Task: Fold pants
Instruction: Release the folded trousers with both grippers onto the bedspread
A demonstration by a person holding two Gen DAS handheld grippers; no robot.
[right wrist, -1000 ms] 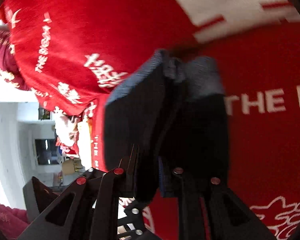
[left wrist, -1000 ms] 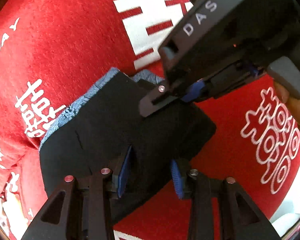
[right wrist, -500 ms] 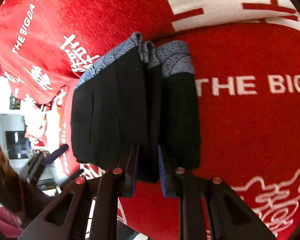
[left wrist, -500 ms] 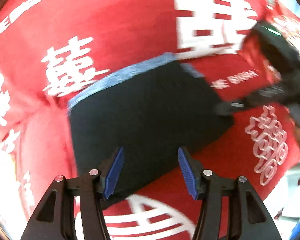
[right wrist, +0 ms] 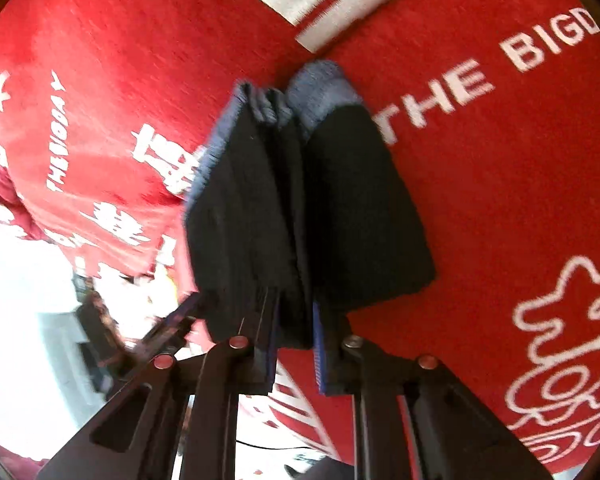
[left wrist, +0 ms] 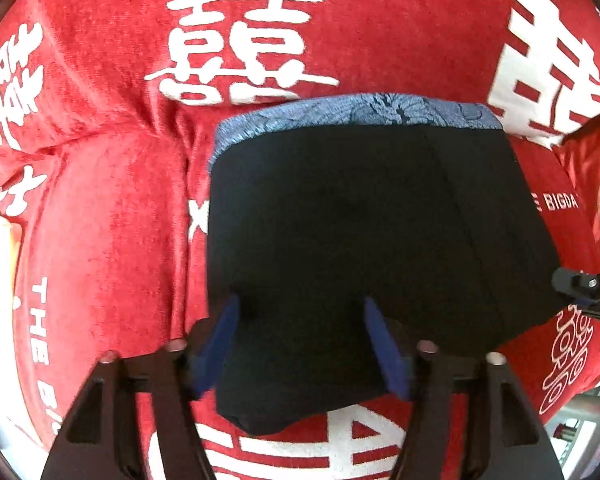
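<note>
Pants [left wrist: 360,232], soft, light and limp, are spread ahead of the wide-apart left gripper [left wrist: 300,340] on the red cloth [left wrist: 100,200]; the right gripper [right wrist: 294,344] is clamped on the stacked edge, judged the best hold.

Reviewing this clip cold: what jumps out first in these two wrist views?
The black pants with their blue patterned waistband dominate the middle of the left wrist view, lying on a bright red cloth printed with large white characters. The left gripper sits open over their near edge. In the right wrist view, the right gripper is clamped on the bunched layers of the pants.
</note>
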